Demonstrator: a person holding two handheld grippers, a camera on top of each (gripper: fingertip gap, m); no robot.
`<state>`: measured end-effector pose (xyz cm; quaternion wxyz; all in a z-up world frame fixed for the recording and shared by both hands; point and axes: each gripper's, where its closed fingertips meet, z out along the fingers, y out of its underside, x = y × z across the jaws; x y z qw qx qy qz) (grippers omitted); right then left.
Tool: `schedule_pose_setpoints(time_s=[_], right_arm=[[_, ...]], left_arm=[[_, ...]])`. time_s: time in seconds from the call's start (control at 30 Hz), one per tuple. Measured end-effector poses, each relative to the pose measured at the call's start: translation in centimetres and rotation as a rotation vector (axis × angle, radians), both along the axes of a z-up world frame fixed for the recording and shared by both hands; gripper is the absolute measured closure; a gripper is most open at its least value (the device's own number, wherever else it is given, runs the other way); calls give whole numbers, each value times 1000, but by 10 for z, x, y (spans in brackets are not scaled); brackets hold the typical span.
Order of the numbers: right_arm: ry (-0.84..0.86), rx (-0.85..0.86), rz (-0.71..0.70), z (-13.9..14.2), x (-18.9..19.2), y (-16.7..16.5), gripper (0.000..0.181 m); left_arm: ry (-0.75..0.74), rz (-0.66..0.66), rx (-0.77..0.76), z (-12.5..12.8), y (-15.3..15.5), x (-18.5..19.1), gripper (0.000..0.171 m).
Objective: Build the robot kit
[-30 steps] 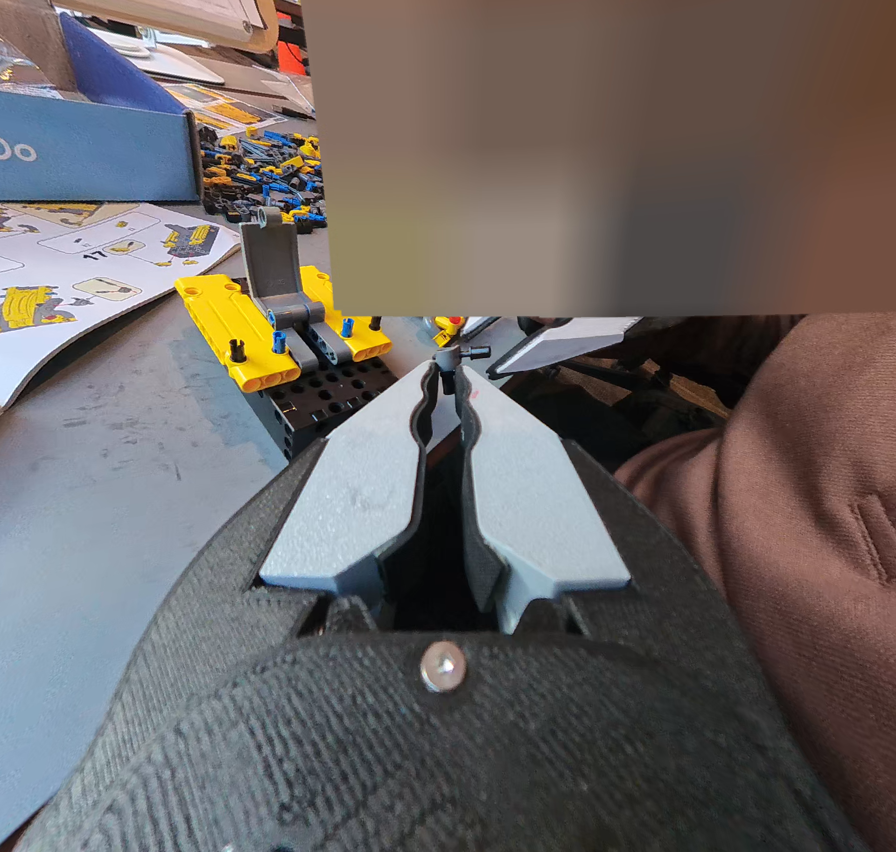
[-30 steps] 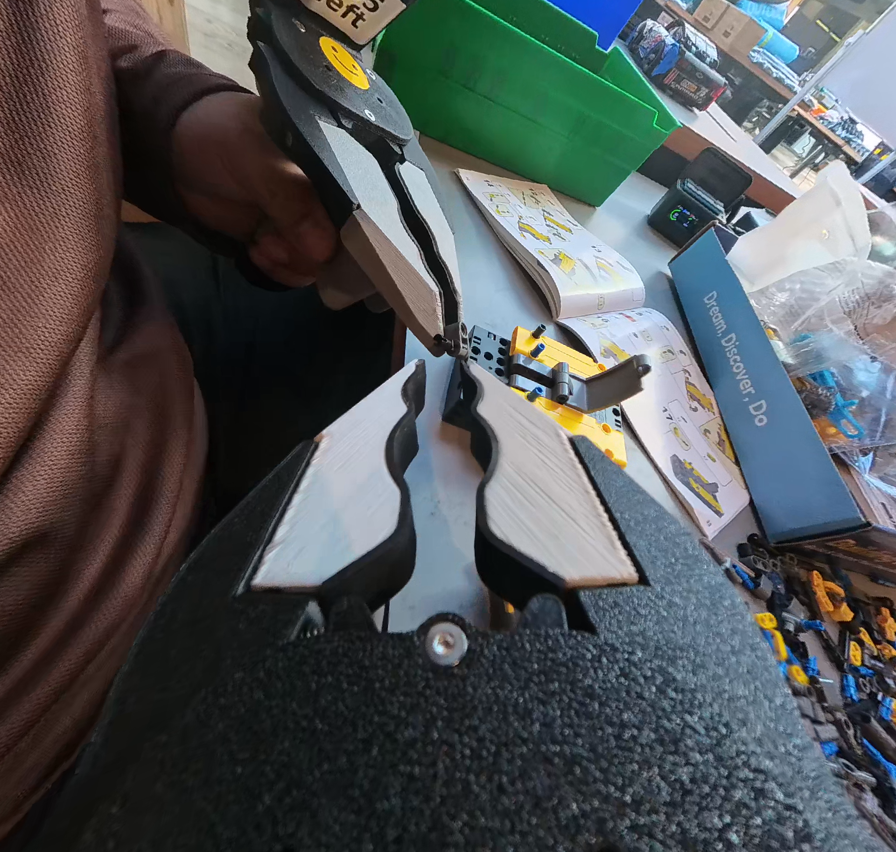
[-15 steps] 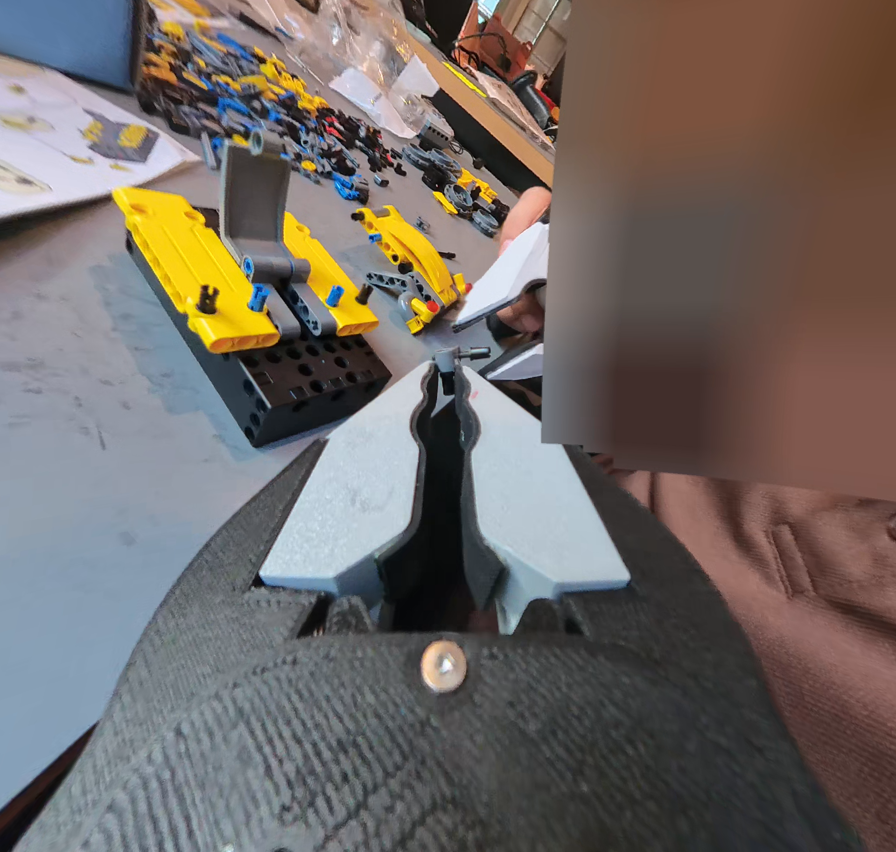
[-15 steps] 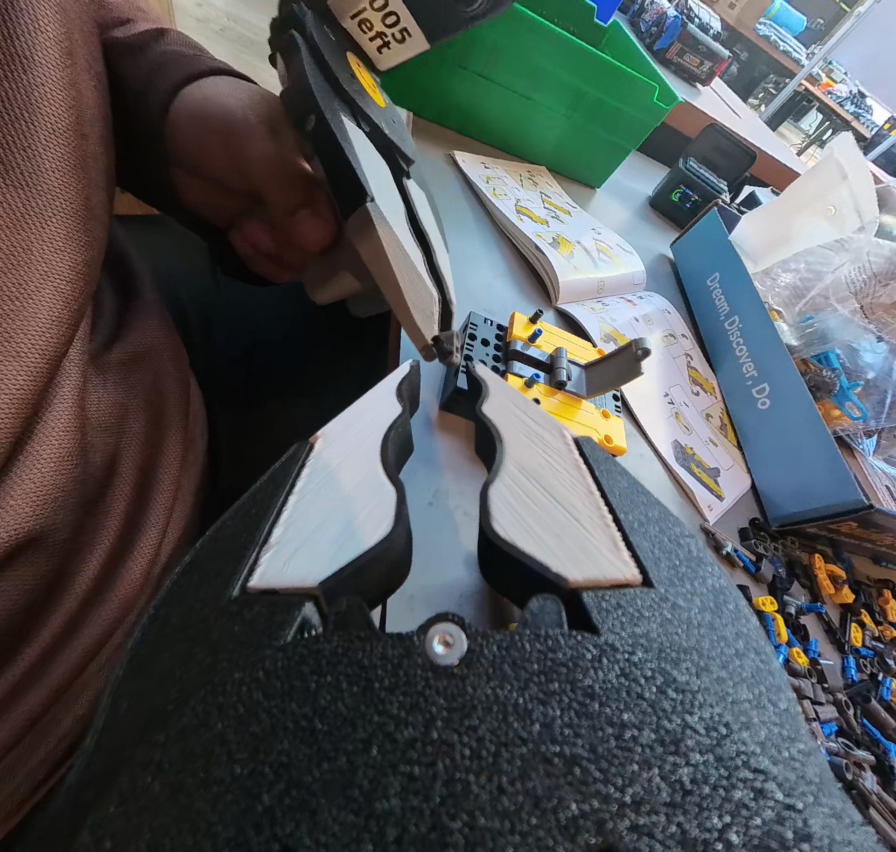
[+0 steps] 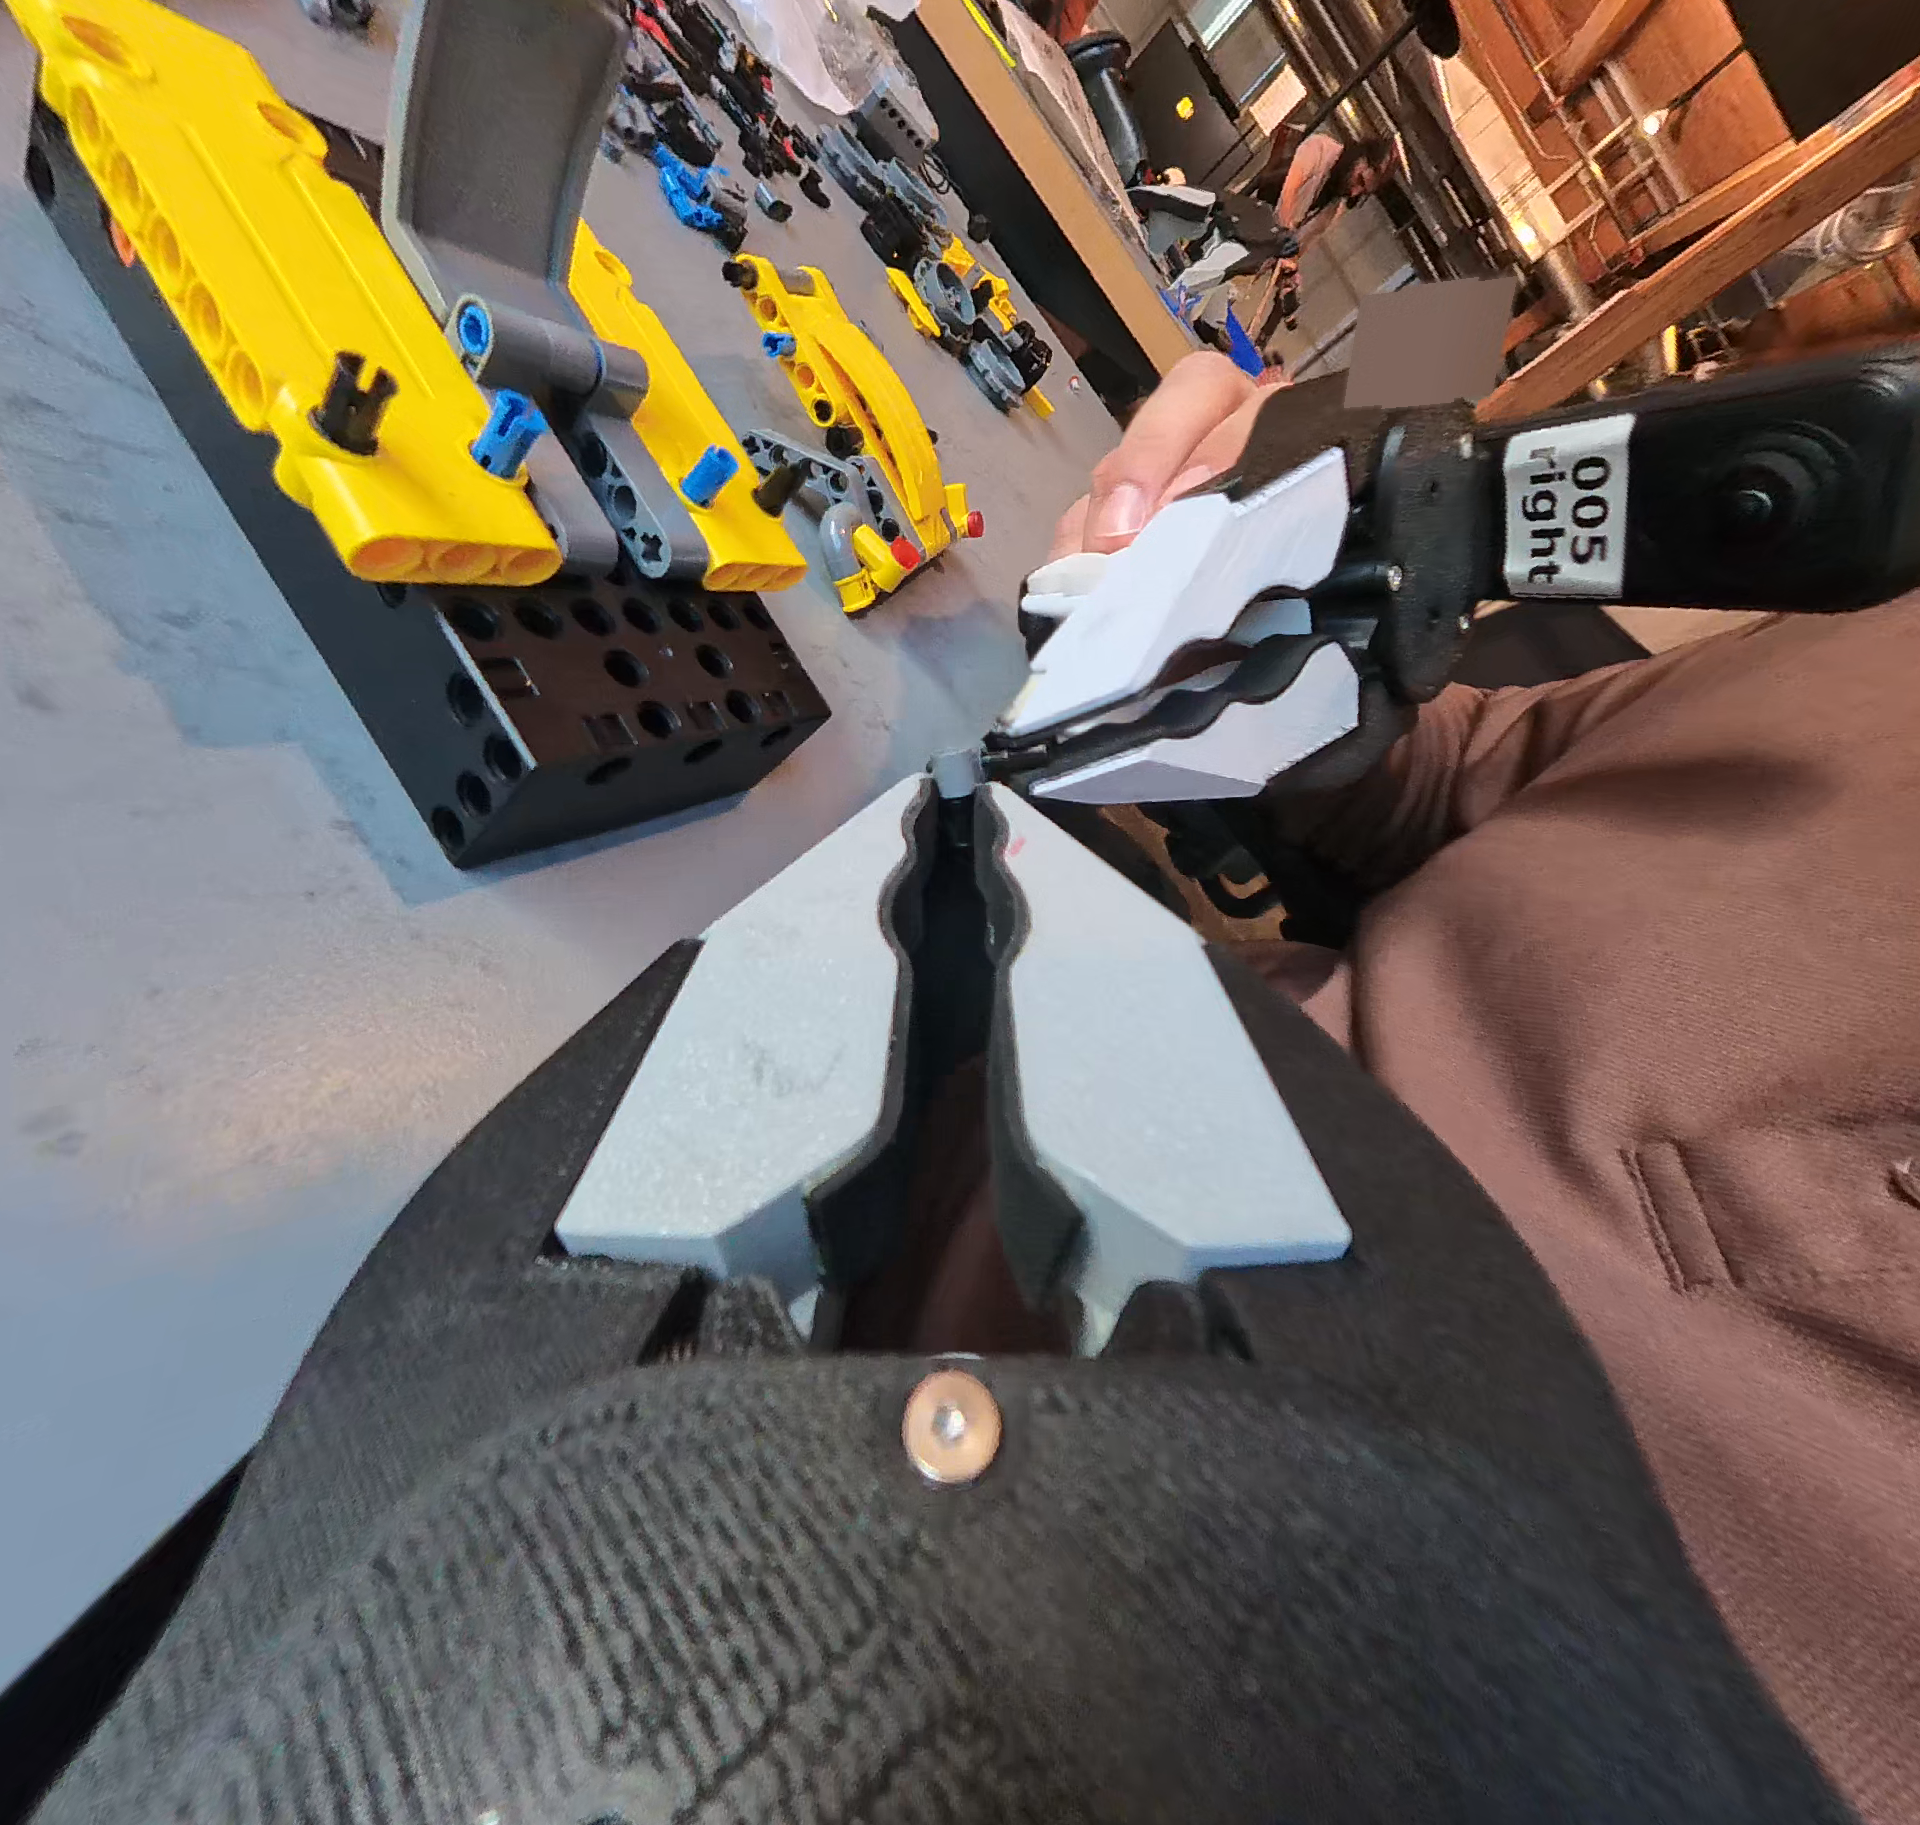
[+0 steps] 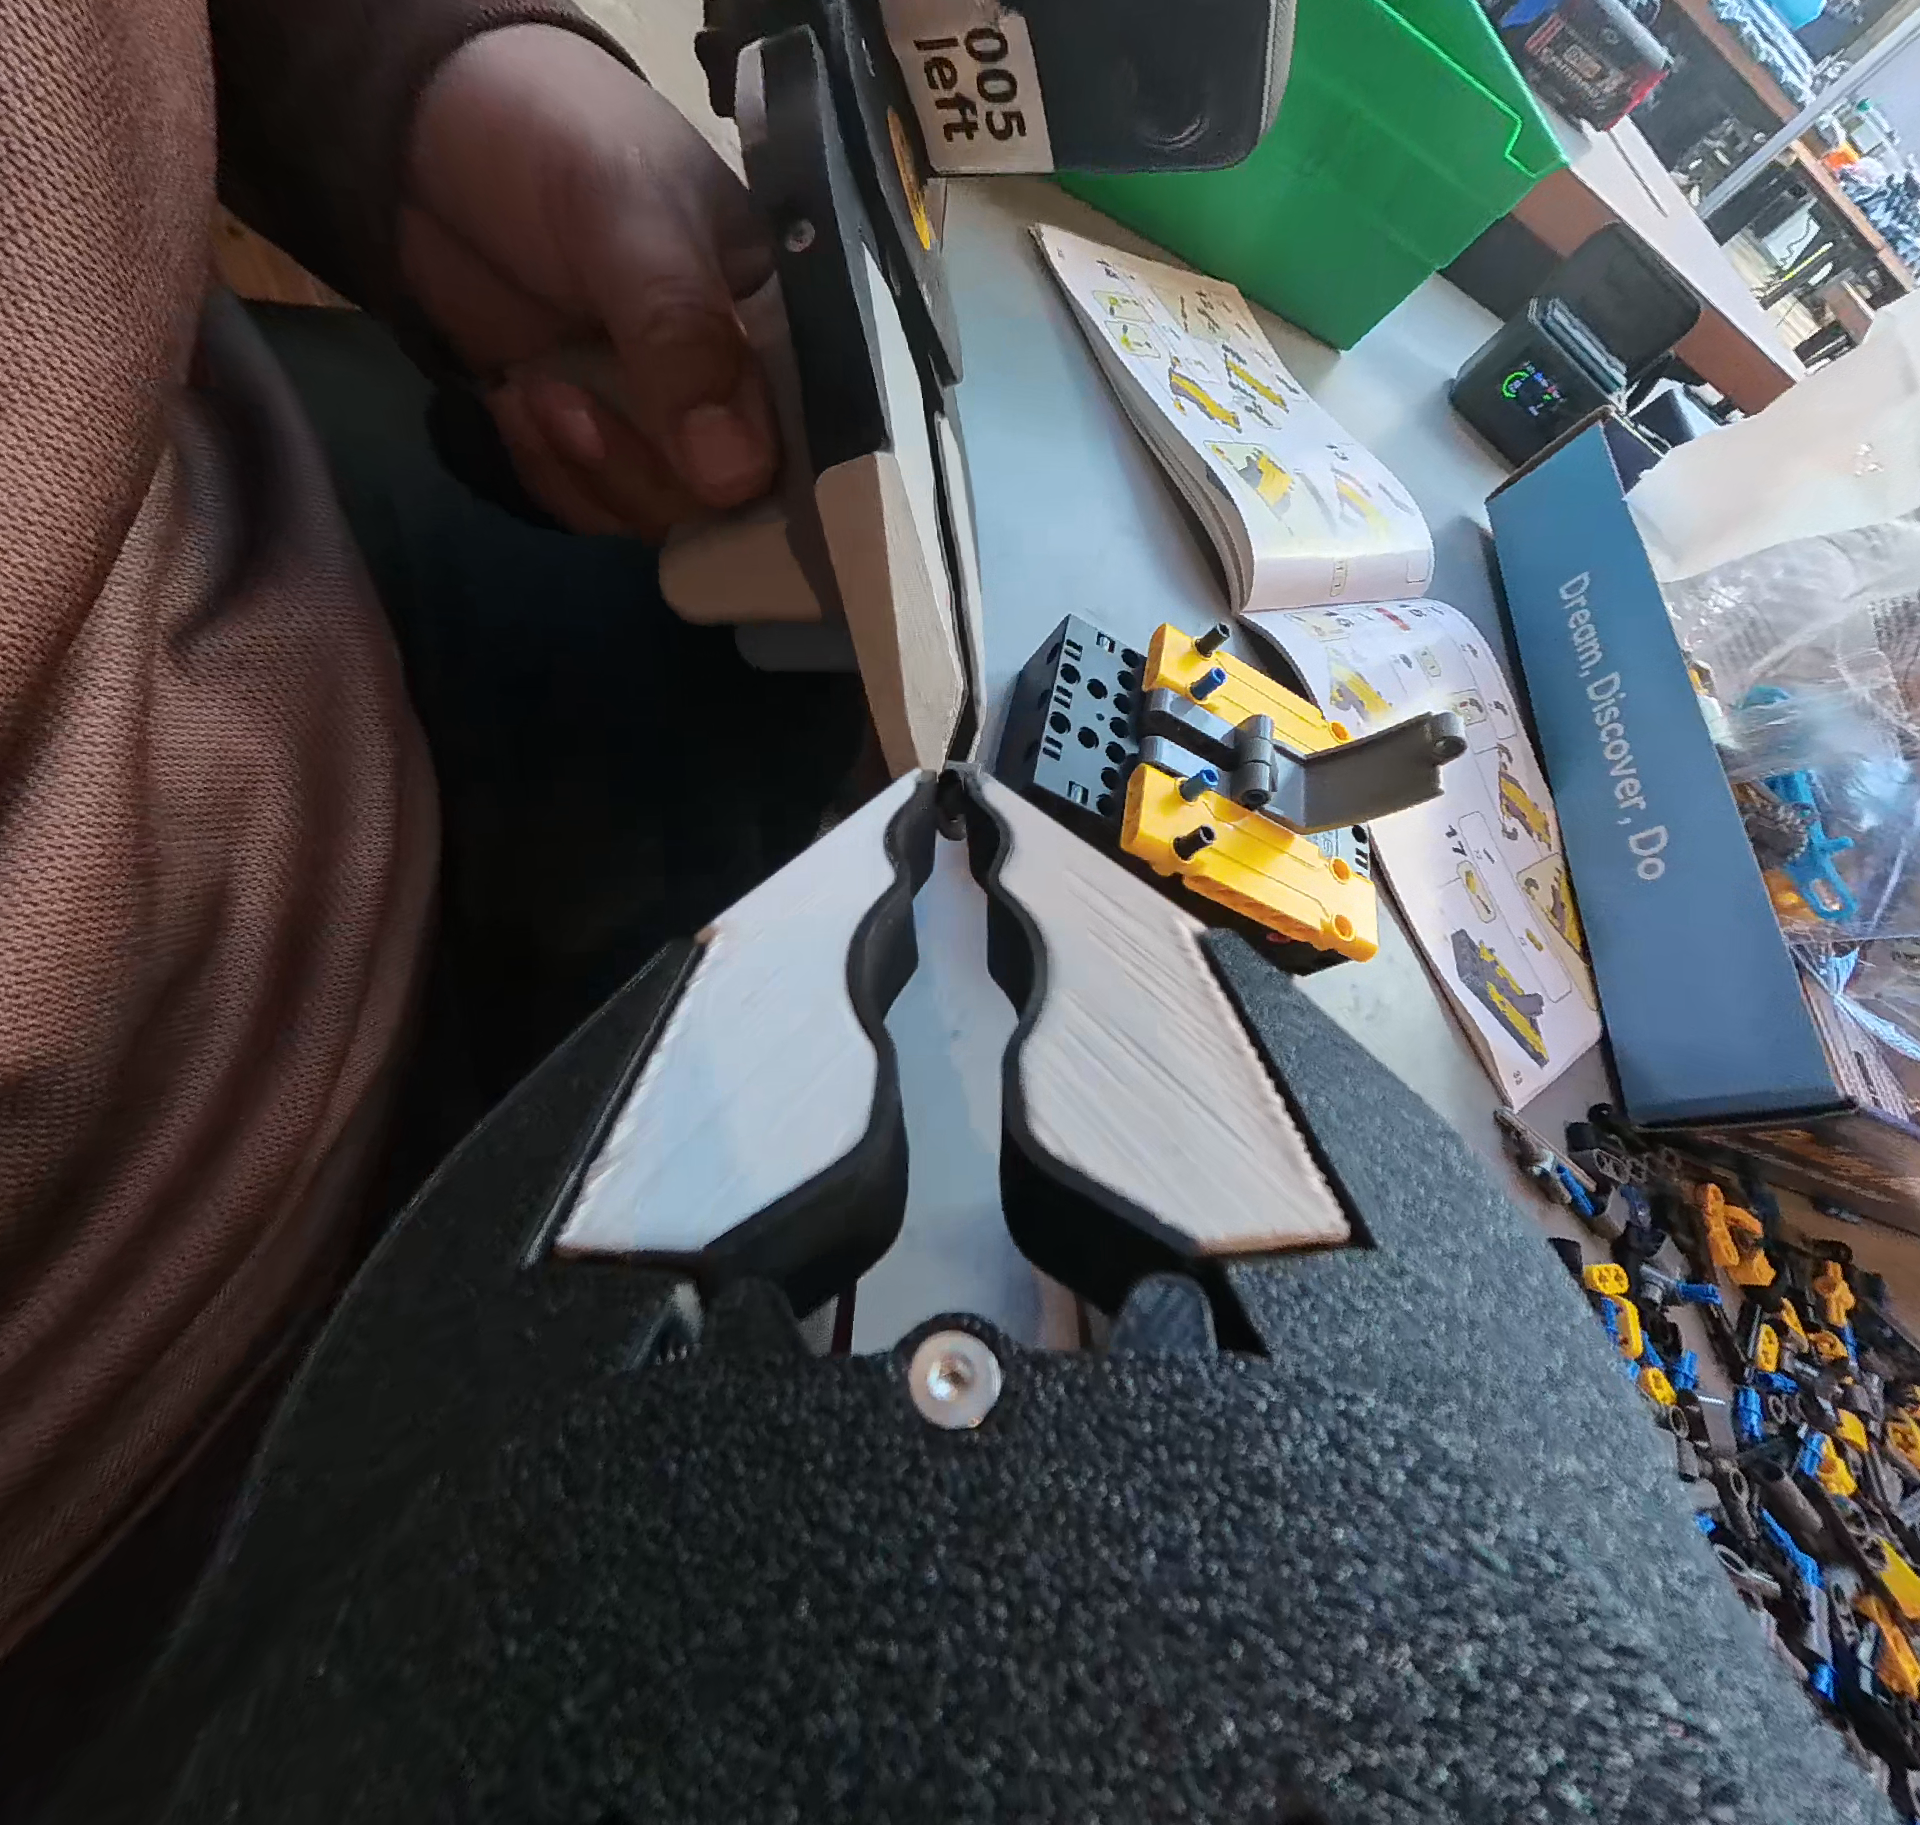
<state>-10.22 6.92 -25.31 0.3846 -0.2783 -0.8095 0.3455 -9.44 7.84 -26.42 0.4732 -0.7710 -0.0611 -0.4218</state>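
My left gripper is shut on a small grey-and-black connector piece that sticks out of its tips, above the table's near edge. My right gripper comes in from the right and meets it tip to tip, its fingers closed on the black pin end of the same piece. It also shows in the left wrist view. Just beyond stands a black block model with yellow panels and a grey hinged flap. The model also shows in the right wrist view.
An open instruction booklet, a dark blue box and a green bin lie behind the model. Loose small parts spread to the right. A yellow curved subassembly lies past the model. The person's brown sleeve is close by. Less than 4 cm separates the two grippers' tips.
My right gripper has gone from open to closed on the piece's pin at the left gripper's tips. My left gripper has swung so the model sits closer and to the left.
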Motion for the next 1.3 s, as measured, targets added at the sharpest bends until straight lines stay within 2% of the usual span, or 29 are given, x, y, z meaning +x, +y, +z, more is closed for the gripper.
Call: schedule_pose_setpoints(time_s=[0.2,0.27,0.37,0.47,0.53,0.6,0.7,0.8,1.0,1.3], right_arm=[[-78,-95,7,-1,2,1,180],[-93,-118,-16,0,1,9,180],[-120,-125,-29,1,4,22,180],[-139,-79,4,5,8,32,180],[-157,-2,85,10,12,37,180],[-197,57,229,16,18,38,180],[-289,73,457,23,25,36,180],[-342,92,597,27,21,35,180],[-358,115,741,37,13,14,180],[-369,139,841,32,11,10,180]], left_arm=[[-5,-28,1,-1,-2,2,166],[20,-58,4,-1,-3,3,153],[134,-51,41,0,-4,0,153],[309,-50,89,0,-3,-1,153],[387,-60,119,1,-3,2,153],[406,-79,132,1,-3,6,153],[446,-64,159,6,0,8,151],[558,-13,225,17,4,6,150],[633,100,266,29,6,1,147],[634,90,261,26,3,9,148]])
